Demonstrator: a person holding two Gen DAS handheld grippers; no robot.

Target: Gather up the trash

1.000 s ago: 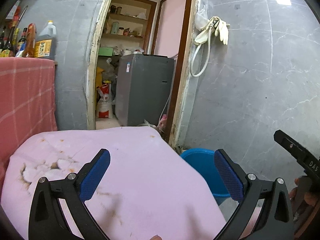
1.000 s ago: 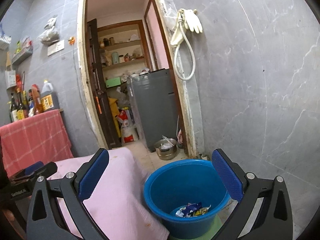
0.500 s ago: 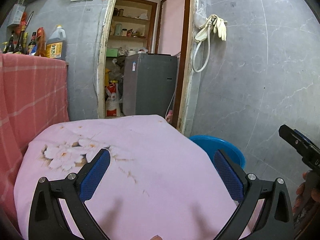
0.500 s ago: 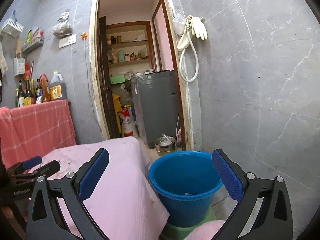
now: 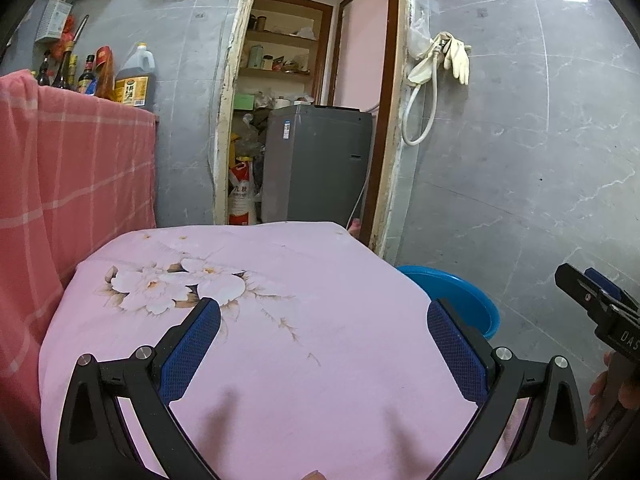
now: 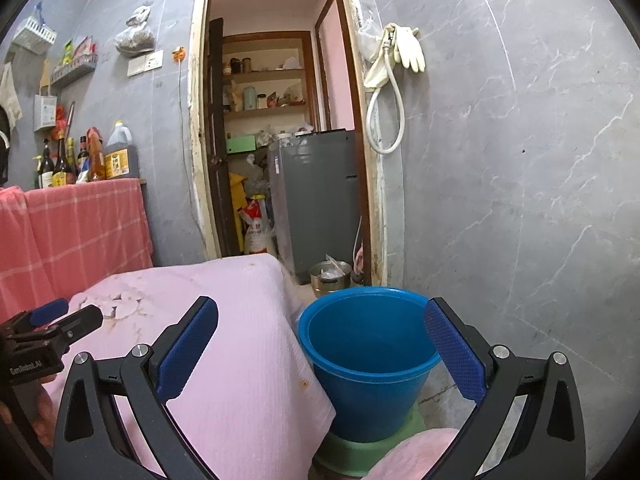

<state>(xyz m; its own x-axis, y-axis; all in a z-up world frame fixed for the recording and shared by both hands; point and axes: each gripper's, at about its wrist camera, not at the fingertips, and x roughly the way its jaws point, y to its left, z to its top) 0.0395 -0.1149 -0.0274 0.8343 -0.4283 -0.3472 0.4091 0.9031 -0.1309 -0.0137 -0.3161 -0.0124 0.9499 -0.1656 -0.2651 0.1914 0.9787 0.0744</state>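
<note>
The blue bucket [image 6: 368, 360], a tapered plastic one with its contents hidden from here, is sitting on a green stool [image 6: 360, 452] between the right gripper's [image 6: 320, 352] wide-open, empty jaws. The left gripper [image 5: 324, 356] is hovering over the pink flowered cloth [image 5: 280, 320], jaws also spread and empty, bucket just beyond its right jaw.

Blue bucket [image 6: 368, 344] — pink floral cloth [image 5: 248, 320] — red checked cloth [image 5: 80, 168].

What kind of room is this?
Probably a home kitchen or utility room: sauce and oil bottles stand on a counter, rubber gloves hang on the tiled wall, and a storeroom with shelves opens behind.
</note>
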